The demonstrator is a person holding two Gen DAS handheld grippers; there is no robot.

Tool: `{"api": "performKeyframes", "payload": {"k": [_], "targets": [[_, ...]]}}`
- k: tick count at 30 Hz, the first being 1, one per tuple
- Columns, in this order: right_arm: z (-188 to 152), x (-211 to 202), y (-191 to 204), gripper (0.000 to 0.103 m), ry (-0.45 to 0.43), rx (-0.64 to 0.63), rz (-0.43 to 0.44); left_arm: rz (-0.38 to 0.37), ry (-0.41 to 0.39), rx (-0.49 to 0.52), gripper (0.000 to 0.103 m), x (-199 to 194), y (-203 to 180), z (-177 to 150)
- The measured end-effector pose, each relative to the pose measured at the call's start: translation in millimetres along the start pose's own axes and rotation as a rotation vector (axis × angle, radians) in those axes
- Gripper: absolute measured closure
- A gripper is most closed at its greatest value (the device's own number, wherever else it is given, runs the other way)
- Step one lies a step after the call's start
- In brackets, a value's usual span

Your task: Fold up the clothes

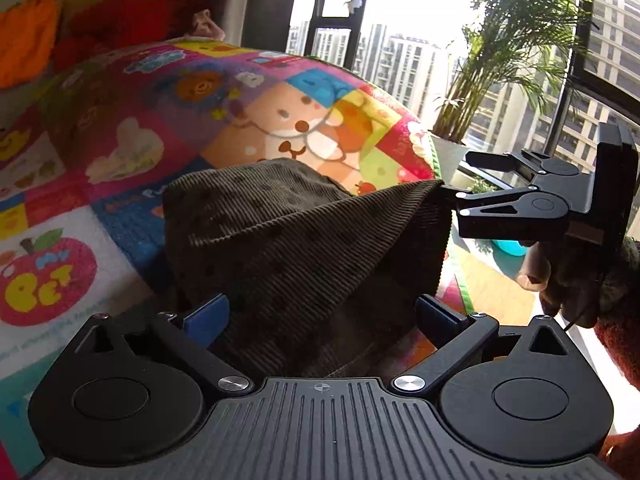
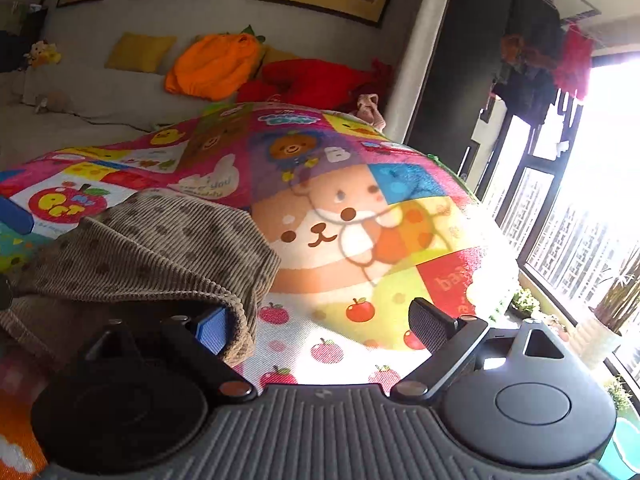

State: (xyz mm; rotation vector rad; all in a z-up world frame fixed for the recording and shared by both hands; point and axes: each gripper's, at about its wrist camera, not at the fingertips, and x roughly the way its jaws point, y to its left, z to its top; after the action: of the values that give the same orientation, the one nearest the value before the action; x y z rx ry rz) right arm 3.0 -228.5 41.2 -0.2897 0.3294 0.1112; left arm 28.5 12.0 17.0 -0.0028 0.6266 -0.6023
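Note:
A brown corduroy garment with dark dots (image 1: pixel 288 240) lies bunched on a colourful cartoon blanket (image 1: pixel 168 112). My left gripper (image 1: pixel 322 316) is open, its blue pads on either side of the garment's near part. My right gripper (image 1: pixel 460 178) comes in from the right in the left wrist view, jaws apart, one finger touching the garment's raised right corner. In the right wrist view the garment (image 2: pixel 152 248) lies at the left and its hem drapes over the left blue pad; the right gripper (image 2: pixel 324 328) is open, with the blanket (image 2: pixel 360 208) showing between its fingers.
Orange (image 2: pixel 216 66) and red (image 2: pixel 316 80) cushions lie at the back by the wall. A potted palm (image 1: pixel 512 52) and large windows stand to the right. The blanket's edge drops off on the right side.

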Motion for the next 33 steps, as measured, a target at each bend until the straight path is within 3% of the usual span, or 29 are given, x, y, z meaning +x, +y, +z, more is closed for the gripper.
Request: {"api": "performKeyframes", "payload": {"k": [1, 5, 7, 10, 15, 19, 22, 24, 28, 30, 32, 33], "targets": [[5, -2, -8, 0.011, -0.025, 0.031, -0.027, 0.009, 0.005, -0.013, 0.001, 1, 1, -1], [13, -18, -19, 0.01, -0.082, 0.075, 0.002, 0.021, -0.01, 0.052, 0.001, -4, -13, -1], [8, -19, -15, 0.008, -0.076, 0.033, -0.009, 0.042, -0.012, 0.101, 0.0, -6, -20, -2], [-14, -16, -12, 0.007, 0.002, 0.014, 0.02, 0.051, -0.011, 0.085, 0.0, -12, -13, -2], [-49, -13, -25, 0.005, 0.118, 0.085, 0.072, -0.058, -0.053, -0.095, 0.0, -21, 21, 16], [-40, -18, -40, 0.0, 0.073, 0.206, 0.158, -0.167, -0.105, -0.146, 0.0, -11, 27, 38], [-24, -13, -41, 0.0, 0.027, 0.272, 0.222, -0.185, -0.066, -0.098, 0.0, 7, 15, 38], [-17, -7, -34, 0.0, 0.013, 0.267, 0.217, -0.102, -0.01, -0.029, 0.0, 18, 4, 29], [-15, -2, -17, 0.0, 0.004, 0.205, 0.203, 0.124, -0.007, 0.195, 0.0, 6, -13, -3], [-21, -2, -10, 0.0, 0.019, 0.175, 0.206, 0.201, -0.005, 0.242, 0.0, -2, -12, -17], [-29, 0, -5, 0.0, 0.044, 0.163, 0.2, 0.229, -0.013, 0.223, 0.001, -10, -5, -25], [-32, 1, -4, 0.0, 0.056, 0.169, 0.197, 0.232, -0.017, 0.202, 0.012, -14, 0, -27]]}}
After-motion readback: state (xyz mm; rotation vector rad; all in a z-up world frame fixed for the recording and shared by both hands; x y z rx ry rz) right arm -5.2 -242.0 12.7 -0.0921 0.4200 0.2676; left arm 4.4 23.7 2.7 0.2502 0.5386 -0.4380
